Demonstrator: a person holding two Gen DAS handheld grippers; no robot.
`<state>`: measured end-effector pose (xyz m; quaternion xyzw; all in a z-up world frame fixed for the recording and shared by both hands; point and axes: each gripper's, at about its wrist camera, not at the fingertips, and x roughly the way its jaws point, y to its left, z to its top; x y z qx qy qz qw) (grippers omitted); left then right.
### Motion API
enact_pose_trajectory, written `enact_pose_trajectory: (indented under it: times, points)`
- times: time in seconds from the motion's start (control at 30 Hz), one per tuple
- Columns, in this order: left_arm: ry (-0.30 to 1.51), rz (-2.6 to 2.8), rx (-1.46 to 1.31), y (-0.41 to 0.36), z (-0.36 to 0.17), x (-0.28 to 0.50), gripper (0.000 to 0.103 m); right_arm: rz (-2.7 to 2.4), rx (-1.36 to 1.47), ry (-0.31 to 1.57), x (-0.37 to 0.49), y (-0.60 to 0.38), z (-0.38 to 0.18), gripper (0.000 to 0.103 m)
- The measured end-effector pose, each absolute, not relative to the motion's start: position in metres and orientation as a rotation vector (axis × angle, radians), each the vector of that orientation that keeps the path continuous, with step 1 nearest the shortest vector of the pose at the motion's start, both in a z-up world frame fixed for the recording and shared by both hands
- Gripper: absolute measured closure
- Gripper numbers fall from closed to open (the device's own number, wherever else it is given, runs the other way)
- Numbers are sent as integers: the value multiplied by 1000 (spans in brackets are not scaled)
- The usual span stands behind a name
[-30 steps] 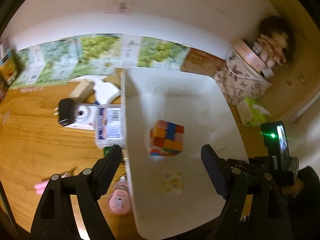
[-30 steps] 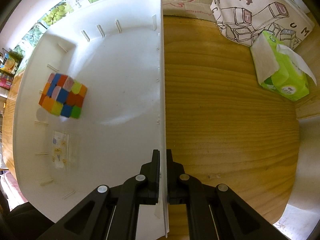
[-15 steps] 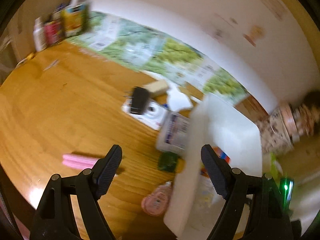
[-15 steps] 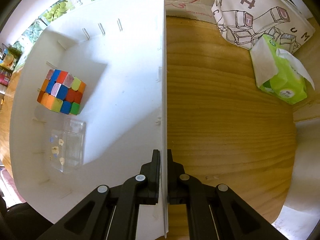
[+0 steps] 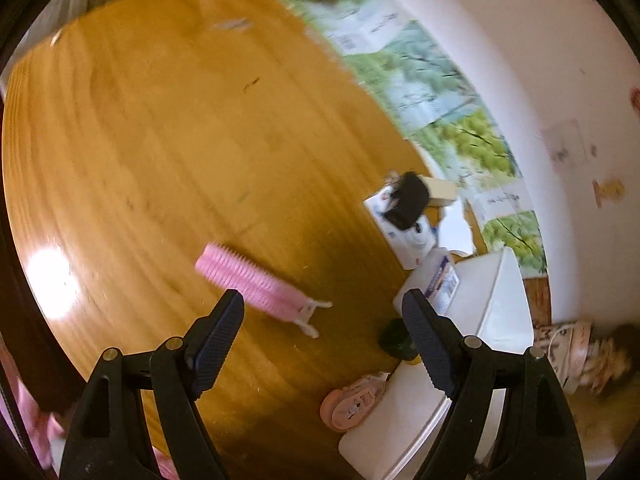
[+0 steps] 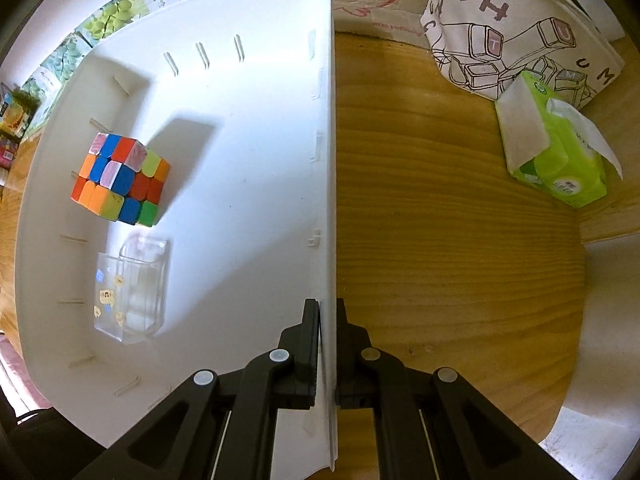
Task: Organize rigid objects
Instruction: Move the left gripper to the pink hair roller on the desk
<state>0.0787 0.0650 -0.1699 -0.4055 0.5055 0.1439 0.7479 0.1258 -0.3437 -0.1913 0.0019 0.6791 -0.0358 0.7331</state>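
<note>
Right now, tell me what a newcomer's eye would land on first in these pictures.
First the multicoloured puzzle cube, lying in the white bin next to a clear plastic box. Then the right hand-held gripper, clamped on the bin's side wall. In the left view, a pink comb lies on the wooden table just ahead of the open left hand-held gripper.

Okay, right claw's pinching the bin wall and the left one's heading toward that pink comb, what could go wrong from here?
1. The right claw grips only the thin wall of the bin; a tug could tip it and slide the cube and clear box.
2. The comb lies flat and low; the open left claw may scrape the table or push it away.
</note>
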Motion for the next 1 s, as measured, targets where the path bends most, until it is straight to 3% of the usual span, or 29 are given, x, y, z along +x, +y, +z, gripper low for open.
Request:
enact_pose_trajectory:
  times: [0.43,1.0]
  points:
    - [1246,418,-1029,81,-215,92,19,-82,19,1495,124,-347,-195,96]
    - [1388,490,-936,81,-234,119,21,-108,60,1502,128,-360,-191,96]
